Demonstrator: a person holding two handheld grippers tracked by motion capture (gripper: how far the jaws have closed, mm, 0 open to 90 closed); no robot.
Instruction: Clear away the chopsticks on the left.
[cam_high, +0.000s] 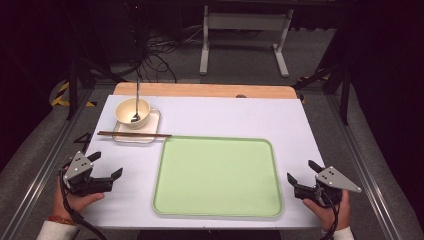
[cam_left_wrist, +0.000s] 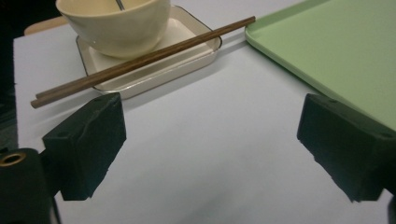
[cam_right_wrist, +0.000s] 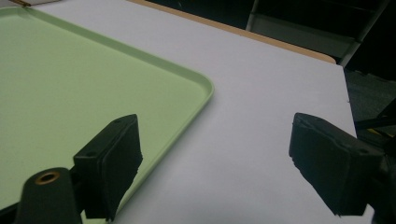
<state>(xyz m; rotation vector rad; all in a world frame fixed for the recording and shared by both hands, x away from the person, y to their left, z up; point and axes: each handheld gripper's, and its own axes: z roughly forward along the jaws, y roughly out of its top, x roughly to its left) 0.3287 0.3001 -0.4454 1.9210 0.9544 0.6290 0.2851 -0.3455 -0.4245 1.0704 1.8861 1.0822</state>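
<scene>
A cream bowl (cam_high: 132, 112) (cam_left_wrist: 116, 21) with a metal spoon (cam_high: 136, 100) standing in it rests on a small white rectangular plate (cam_high: 150, 131) (cam_left_wrist: 184, 46) at the table's far left. A pair of brown chopsticks (cam_high: 134, 134) (cam_left_wrist: 140, 60) lies across that plate's near rim. A light green tray (cam_high: 217, 175) (cam_left_wrist: 336, 51) (cam_right_wrist: 70, 93) sits empty at the centre front. My left gripper (cam_high: 106, 165) (cam_left_wrist: 212, 149) is open near the front left corner, jaws wide over bare table. At the front right, my right gripper (cam_high: 303, 172) (cam_right_wrist: 217, 163) is open beside the tray's right edge.
The white table top (cam_high: 225, 117) has a wooden strip (cam_high: 200, 90) along its far edge. Beyond it stand a white frame's legs (cam_high: 242, 35) and loose cables (cam_high: 150, 55) on the grey floor. Metal rails run along both table sides.
</scene>
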